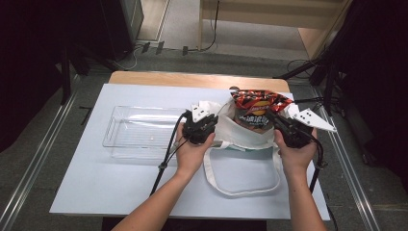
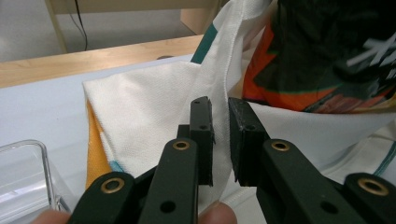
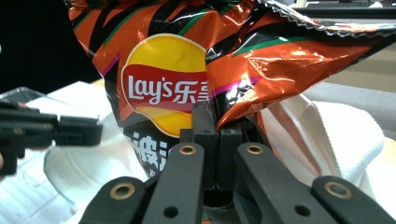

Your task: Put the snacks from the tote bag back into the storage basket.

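In the high view, right of the frame's centre, we have the chip bag [image 1: 257,108] standing half out of the white tote bag [image 1: 240,132] on the desk [image 1: 96,183], the clear tray [image 1: 139,130] empty at centre left. In the left gripper view our left gripper [image 2: 219,135] has its fingers nearly closed on the tote's rim cloth, pinning it open. In the right gripper view our right gripper [image 3: 217,135] is clamped tight on the chip bag's foil; we judge the lift-out is under way, and next calls for clearing the rim toward the tray.

The chip bag's [image 1: 255,111] lower half sits hidden inside the tote bag [image 1: 231,132], apparently upright.
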A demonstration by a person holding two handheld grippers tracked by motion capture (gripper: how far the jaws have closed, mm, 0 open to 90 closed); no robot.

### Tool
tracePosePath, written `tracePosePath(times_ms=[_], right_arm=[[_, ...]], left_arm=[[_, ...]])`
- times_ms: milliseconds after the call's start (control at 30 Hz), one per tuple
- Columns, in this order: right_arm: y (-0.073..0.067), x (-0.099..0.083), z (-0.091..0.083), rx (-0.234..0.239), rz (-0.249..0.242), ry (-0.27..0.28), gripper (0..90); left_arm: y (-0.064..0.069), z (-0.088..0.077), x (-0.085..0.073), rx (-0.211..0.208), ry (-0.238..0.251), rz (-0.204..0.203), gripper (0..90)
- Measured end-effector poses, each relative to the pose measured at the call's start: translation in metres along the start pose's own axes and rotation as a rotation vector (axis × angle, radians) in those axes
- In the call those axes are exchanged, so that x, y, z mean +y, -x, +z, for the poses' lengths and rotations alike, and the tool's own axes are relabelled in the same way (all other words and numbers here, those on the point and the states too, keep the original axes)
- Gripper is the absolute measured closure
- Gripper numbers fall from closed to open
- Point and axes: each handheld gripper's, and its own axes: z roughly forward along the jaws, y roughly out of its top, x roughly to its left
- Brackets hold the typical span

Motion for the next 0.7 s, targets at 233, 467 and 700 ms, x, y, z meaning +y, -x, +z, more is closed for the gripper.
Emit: tracePosePath(times_ms=[233, 467, 700], right_arm=[[-0.008, 0.015, -0.005, 0.022, -0.010, 0.037, 90.0], [-0.013, 0.026, -0.009, 0.032, -0.015, 0.060, 90.0], [-0.013, 0.033, -0.015, 0.030, 0.014, 0.066, 90.0]], left_arm=[[0.001, 0.001, 0.000, -0.004, -0.007, 0.005, 84.5], [0.001, 0.003, 0.000, -0.019, -0.012, -0.004, 84.5], [-0.005, 0.000, 0.002, -0.063, 0.009, -0.043, 81.0]])
